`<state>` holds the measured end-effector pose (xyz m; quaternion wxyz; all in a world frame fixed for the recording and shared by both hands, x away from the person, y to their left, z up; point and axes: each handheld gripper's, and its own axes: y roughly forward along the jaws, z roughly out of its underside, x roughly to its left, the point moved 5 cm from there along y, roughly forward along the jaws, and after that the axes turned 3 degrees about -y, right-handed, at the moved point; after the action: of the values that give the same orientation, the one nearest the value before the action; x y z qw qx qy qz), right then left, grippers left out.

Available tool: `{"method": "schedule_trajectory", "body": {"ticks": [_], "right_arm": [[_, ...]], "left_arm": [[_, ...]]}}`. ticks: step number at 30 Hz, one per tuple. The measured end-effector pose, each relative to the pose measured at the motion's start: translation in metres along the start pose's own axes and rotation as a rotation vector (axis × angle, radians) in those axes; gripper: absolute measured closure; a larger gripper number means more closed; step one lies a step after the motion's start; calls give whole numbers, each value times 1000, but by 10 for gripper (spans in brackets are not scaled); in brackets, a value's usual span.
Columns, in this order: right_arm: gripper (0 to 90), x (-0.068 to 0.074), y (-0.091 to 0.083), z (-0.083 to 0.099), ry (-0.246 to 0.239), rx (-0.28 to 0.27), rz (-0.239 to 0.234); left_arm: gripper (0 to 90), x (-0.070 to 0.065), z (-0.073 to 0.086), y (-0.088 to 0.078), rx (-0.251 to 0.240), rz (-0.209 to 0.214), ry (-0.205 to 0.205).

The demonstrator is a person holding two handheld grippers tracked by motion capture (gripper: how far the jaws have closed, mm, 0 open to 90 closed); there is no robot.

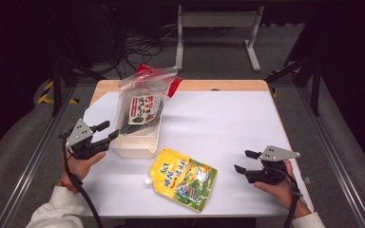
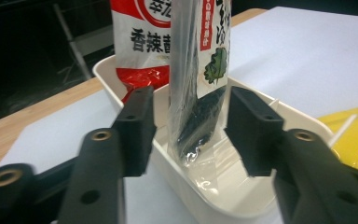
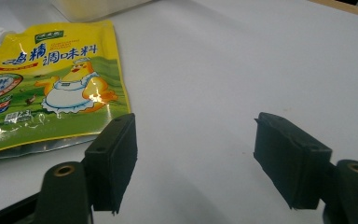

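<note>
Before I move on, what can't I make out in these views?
- Red packet: high view, mostly hidden behind the seaweed bag.
- Seaweed bag top: left gripper view, cut by the upper edge.
- Yellow seasoning pouch: right gripper view, cut by the left edge.
- White tub floor: partly covered by the bags.

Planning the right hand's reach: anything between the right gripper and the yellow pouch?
Nothing. In the high view, bare white table separates the open right gripper from the yellow pouch; the right gripper view agrees.

From above our side we look forward and down on the worktop (image 1: pixel 228 123). Our left camera sits close to the white tub (image 2: pixel 177 182); our right, low, shares the yellow pouch (image 3: pixel 51 88) with the high view.
</note>
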<state>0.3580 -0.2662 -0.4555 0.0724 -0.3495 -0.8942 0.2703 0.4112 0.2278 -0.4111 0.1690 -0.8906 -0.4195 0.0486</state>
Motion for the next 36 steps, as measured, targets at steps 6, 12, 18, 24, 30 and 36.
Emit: {"method": "schedule_trajectory", "body": {"ticks": [6, 12, 18, 24, 30, 36], "right_arm": [[411, 3, 0, 0, -26, 8, -6], [438, 5, 1, -4, -44, -5, -10], [434, 6, 8, -7, -36, 4, -18], [459, 10, 11, -10, -52, 9, -22], [671, 27, 14, -14, -125, 15, -92], [803, 49, 22, -16, -182, 20, -173]], "left_arm": [[381, -22, 5, -16, 24, 9, 13], [238, -53, 23, -21, 96, 22, 12], [147, -81, 43, -24, 155, 66, 8], [128, -100, 60, -25, 222, 108, -6], [180, -123, 75, -25, 315, 202, -23], [202, -136, 85, -19, 386, 265, -15]]}}
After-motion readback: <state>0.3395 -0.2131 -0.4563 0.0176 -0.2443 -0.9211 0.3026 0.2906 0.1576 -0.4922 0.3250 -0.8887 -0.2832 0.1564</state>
